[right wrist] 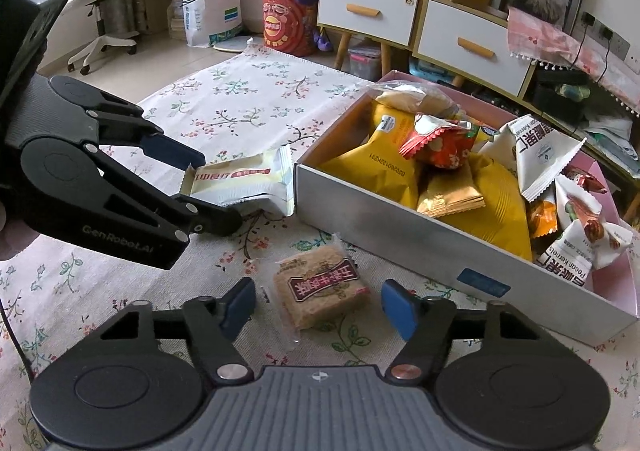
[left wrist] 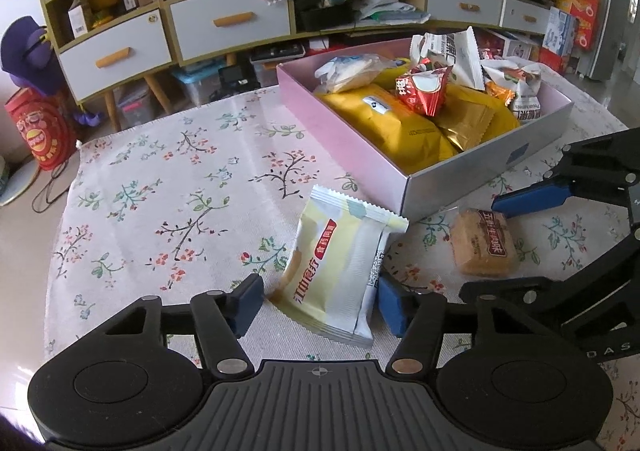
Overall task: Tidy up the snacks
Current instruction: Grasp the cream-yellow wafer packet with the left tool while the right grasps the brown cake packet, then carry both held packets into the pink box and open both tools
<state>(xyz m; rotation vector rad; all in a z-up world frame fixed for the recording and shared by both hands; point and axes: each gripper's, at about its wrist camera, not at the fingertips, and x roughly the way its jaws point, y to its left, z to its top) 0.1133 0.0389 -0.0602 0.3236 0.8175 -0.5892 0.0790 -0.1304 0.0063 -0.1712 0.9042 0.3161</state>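
A pale yellow and white snack packet (left wrist: 340,271) lies on the floral cloth in front of the pink box (left wrist: 352,139). My left gripper (left wrist: 318,305) is open with a finger on each side of the packet's near end. A brown biscuit in clear wrap (right wrist: 320,293) lies on the cloth near the box's grey front wall (right wrist: 400,227). My right gripper (right wrist: 318,307) is open around the biscuit, not touching it. The biscuit also shows in the left wrist view (left wrist: 482,243), and the packet in the right wrist view (right wrist: 240,183). The left gripper also shows in the right wrist view (right wrist: 216,189).
The box holds several yellow, red, gold and white snack bags (left wrist: 404,123). The floral cloth (left wrist: 168,179) covers the table. Behind stands a cabinet with grey drawers (left wrist: 228,23); an office chair (right wrist: 100,3) and bags stand on the floor.
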